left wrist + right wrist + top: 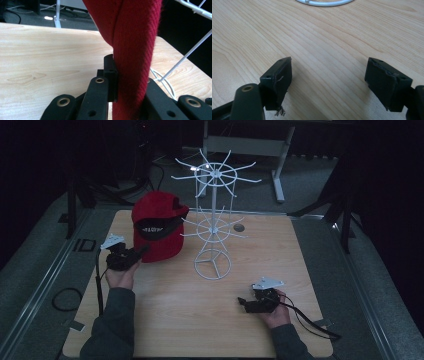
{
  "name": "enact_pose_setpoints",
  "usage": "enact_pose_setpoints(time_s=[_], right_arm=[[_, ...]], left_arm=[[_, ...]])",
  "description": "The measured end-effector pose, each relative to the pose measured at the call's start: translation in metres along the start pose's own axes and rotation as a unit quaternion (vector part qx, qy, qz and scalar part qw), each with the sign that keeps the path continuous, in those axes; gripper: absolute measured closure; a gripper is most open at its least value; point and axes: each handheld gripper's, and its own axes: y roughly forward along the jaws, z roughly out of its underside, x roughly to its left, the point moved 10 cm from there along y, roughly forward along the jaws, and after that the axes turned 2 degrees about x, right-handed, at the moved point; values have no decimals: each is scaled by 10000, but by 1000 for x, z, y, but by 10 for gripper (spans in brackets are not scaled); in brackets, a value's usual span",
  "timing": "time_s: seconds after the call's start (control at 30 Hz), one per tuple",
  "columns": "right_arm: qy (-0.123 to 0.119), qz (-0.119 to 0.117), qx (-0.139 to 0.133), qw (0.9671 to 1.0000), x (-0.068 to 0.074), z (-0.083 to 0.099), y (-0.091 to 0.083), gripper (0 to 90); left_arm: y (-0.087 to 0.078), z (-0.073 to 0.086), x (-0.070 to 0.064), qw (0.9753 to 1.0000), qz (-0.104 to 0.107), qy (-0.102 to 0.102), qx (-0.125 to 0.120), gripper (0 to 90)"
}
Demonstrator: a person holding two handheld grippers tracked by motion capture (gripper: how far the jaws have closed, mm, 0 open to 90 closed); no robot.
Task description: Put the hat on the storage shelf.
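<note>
Left gripper [130, 82] clamped on the red cap's [132, 45] fabric edge; right gripper [328, 75] wide apart, empty, over the table [332, 37].

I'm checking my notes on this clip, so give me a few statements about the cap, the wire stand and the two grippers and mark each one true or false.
1. The left gripper has its jaws closed on the red cap. True.
2. The right gripper is holding the wire stand. False: its jaws are open over the bare table, with nothing between them.
3. The red cap hangs on the stand's top ring. False: it sits to the left of the stand, at the left gripper.
4. The wire stand is upright on the table. True.
5. The right gripper is nearer the person than the stand's base. True.
</note>
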Motion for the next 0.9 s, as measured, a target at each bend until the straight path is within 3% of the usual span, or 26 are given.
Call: enact_pose_setpoints(time_s=[0.9], right_arm=[[-12, 4, -7, 10000, 0, 0, 0, 217]], left_arm=[[-22, -42, -5, 9986, -67, 37, -522, 860]])
